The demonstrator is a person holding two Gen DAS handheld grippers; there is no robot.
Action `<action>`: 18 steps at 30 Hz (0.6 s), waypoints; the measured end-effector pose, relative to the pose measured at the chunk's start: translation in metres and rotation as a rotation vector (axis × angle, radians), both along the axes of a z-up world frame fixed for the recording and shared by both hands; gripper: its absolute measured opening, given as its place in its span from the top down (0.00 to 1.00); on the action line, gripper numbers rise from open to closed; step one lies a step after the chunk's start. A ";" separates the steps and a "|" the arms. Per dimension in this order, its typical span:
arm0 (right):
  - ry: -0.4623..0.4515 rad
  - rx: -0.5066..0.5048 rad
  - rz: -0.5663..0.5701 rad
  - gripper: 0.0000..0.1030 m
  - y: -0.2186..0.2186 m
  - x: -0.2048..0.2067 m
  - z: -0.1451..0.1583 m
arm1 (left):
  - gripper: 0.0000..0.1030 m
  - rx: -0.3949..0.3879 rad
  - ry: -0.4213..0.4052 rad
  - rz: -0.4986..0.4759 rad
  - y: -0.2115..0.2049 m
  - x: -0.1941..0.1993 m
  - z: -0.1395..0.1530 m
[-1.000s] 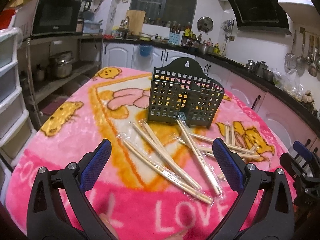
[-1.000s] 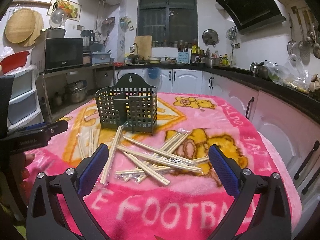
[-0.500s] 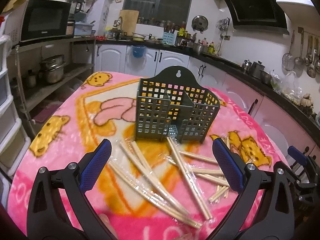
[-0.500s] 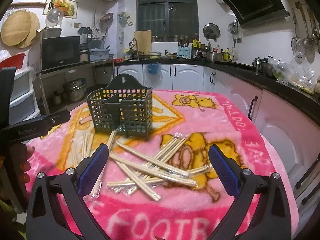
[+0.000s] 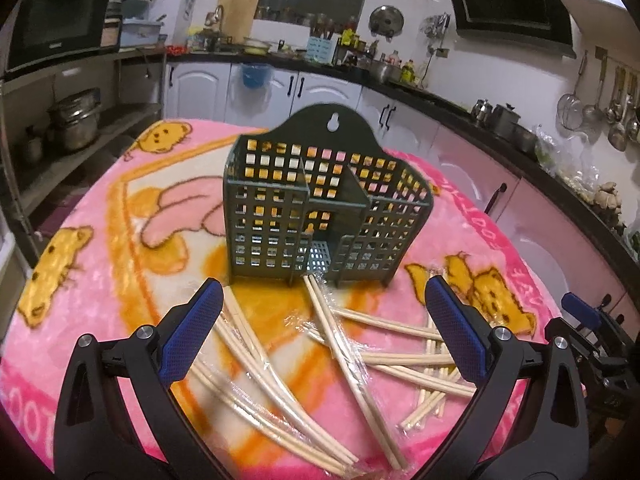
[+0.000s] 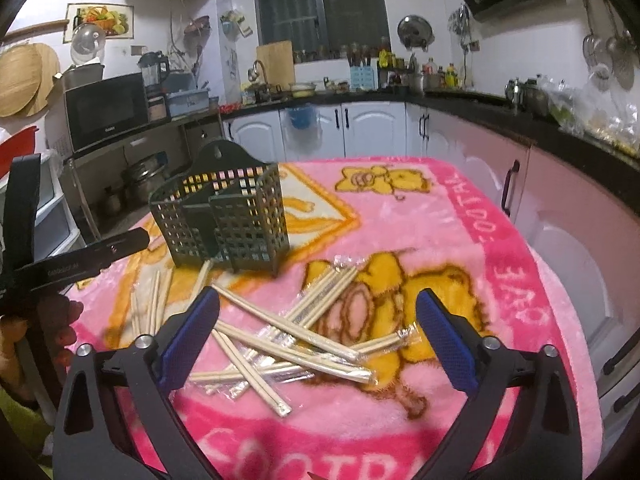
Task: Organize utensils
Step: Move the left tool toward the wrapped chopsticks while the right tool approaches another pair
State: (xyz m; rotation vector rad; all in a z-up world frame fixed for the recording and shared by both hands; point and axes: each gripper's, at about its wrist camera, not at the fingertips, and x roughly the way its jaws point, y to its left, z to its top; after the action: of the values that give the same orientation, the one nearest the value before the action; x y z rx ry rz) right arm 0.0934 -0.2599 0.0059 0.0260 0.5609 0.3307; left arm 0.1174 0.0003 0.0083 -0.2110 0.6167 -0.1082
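Both grippers, left (image 5: pixel 320 332) and right (image 6: pixel 318 338), gape empty at frame bottom; the right's jaws have just narrowed. Wrapped chopsticks (image 6: pixel 296 340) lie mid-frame below the holder (image 5: pixel 320 212).

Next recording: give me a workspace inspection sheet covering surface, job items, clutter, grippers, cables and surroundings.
Surface: table under a pink cartoon blanket.
Job's things: dark green utensil holder standing upright, nothing seen in its compartments; wrapped chopstick pairs scattered in front of it, several crossing.
Clutter: nothing seen on the blanket beyond these.
Grippers: left gripper open, over the chopsticks, holding nothing; right gripper open but its jaws have just been closing, chopsticks below them, nothing gripped.
Cables: nothing seen on the table.
Surroundings: kitchen with microwave, white cabinets, crowded counter, hanging ladles, range hood.
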 end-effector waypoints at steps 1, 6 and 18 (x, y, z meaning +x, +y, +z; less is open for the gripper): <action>0.014 0.002 0.002 0.20 0.000 0.002 -0.002 | 0.09 -0.003 0.017 0.000 0.000 0.005 -0.003; 0.097 0.040 -0.009 0.31 -0.010 0.013 -0.017 | 0.10 -0.028 0.092 -0.017 0.000 0.022 -0.020; 0.277 0.121 -0.024 0.60 -0.035 0.038 -0.049 | 0.39 -0.064 0.206 -0.042 -0.008 0.053 -0.045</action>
State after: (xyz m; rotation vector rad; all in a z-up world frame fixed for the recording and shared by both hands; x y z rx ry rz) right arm 0.1318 -0.2944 -0.0429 0.1974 0.8133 0.3393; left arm 0.1706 -0.0072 -0.0363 -0.2730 0.8240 -0.1481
